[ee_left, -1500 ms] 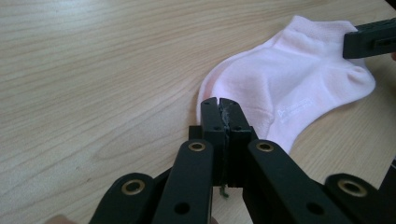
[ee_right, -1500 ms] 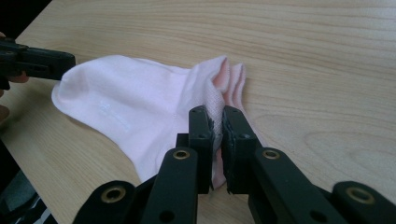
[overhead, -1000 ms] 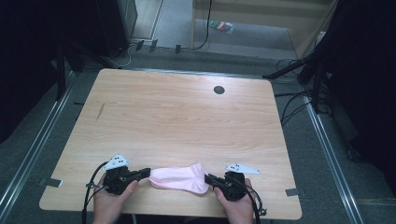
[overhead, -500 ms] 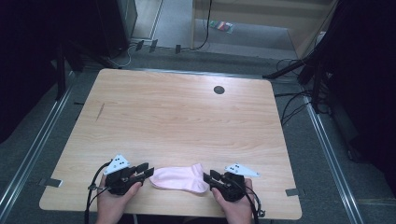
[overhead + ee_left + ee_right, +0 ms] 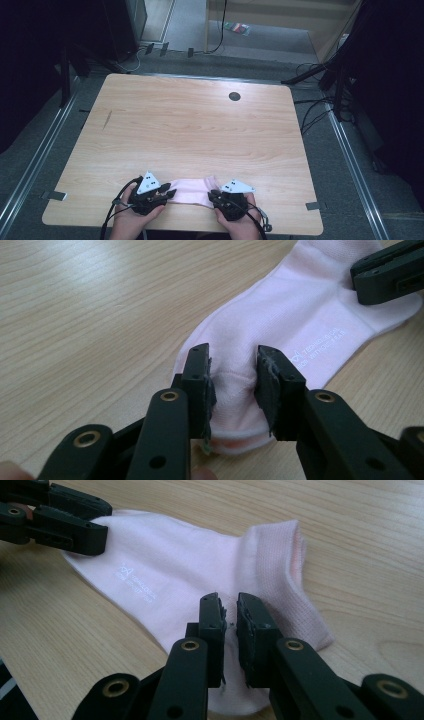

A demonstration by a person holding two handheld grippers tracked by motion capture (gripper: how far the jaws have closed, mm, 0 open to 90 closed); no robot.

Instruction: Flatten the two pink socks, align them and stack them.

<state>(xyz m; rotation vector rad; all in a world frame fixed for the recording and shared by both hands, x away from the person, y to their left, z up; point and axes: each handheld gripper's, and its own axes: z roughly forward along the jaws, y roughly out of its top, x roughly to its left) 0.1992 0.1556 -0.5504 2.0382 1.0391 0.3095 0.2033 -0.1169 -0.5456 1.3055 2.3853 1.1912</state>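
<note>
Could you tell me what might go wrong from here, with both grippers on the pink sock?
The left gripper pinches only a small fold at the toe of the pink sock, so it could slip free. The right gripper, whose jaws have just been closing, bites near the edge by the cuff; uneven pulling might bunch the fabric.

The left gripper point(image 5: 232, 375) rises from the bottom of the left gripper view, its two black jaws standing a little apart over the toe end of a pale pink sock point(image 5: 300, 320). A raised fold of the sock's fabric sits between the grey pads point(image 5: 209, 399), which press on it from both sides; the jaws have just been closing slightly on it. The sock lies flat on the light wooden tabletop point(image 5: 85, 305) and stretches away toward the upper right, with a line of small white lettering point(image 5: 320, 347) printed across it. At the upper right corner, the right gripper point(image 5: 387, 272) lies over the sock's far end.
</note>
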